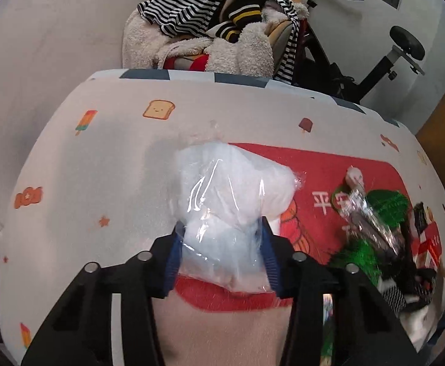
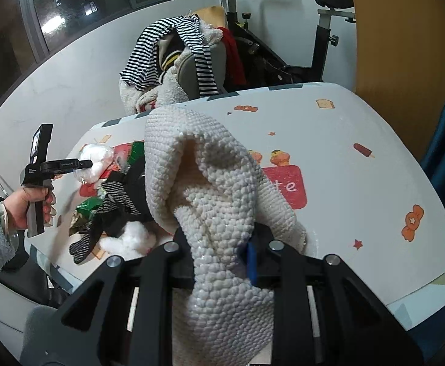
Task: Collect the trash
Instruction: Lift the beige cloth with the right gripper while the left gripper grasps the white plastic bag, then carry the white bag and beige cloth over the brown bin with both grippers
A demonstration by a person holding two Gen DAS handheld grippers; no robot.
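You are in a home: a chair (image 2: 191,70) piled with clothes (image 2: 173,48), an exercise bike (image 2: 323,30), and a worktop (image 2: 359,183) with a cartoon cloth.

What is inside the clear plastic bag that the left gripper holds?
The clear plastic bag, pinched by the left gripper, is filled with soft white material. Whether it is tissue or cotton cannot be told.

Lying on the table (image 1: 69,167): mat (image 1: 329,167) toward the right. Sitting between the left gripper (image 1: 220,228) fingers, over the mat's left end: bagged wad (image 1: 231,183). Piling at the mat's right end: wrappers (image 1: 371,222). Hanging from the right gripper (image 2: 219,241), above the table: cloth (image 2: 210,189). Standing behind the table: chair heaped with clothes (image 1: 210,24), exercise bike (image 1: 375,58) to its right.
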